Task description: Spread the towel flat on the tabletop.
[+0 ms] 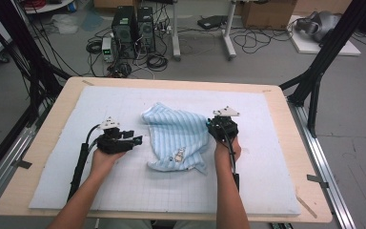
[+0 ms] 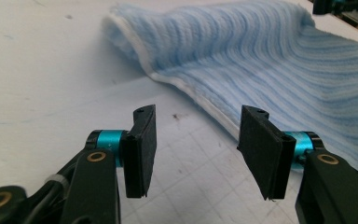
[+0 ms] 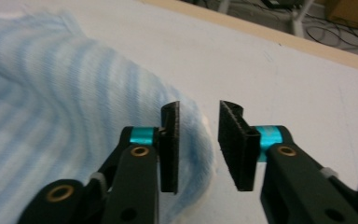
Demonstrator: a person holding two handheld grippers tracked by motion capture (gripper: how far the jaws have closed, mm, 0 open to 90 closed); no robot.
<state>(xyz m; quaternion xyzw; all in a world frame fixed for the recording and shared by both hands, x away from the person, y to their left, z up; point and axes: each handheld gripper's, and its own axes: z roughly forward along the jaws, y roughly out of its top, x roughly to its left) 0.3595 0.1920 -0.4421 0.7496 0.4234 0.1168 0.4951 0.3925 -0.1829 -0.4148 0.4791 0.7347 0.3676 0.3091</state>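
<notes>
My left gripper (image 1: pixel 134 141) sat left of centre in the high view, its jaws spread with nothing between them. In the left gripper view those jaws (image 2: pixel 193 151) framed bare gridded mat (image 2: pixel 37 84), and the white-edged hem of the towel (image 2: pixel 270 60) ran across the upper right of the frame, just beyond the right jaw, near it but not touching as far as I could tell.

My right gripper (image 1: pixel 218 125) stood at the centre right of the high view, hard against the right edge of the towel (image 1: pixel 176 136). In the right gripper view its jaws (image 3: pixel 198 144) stood a little apart, pinching nothing. The towel (image 3: pixel 51 116) filled the left half of that frame, and its rounded edge bulged behind the left jaw into the gap.

The towel lay crumpled in the middle of the mat (image 1: pixel 267 157), between my two grippers, a small cartoon print showing near its lower edge.
</notes>
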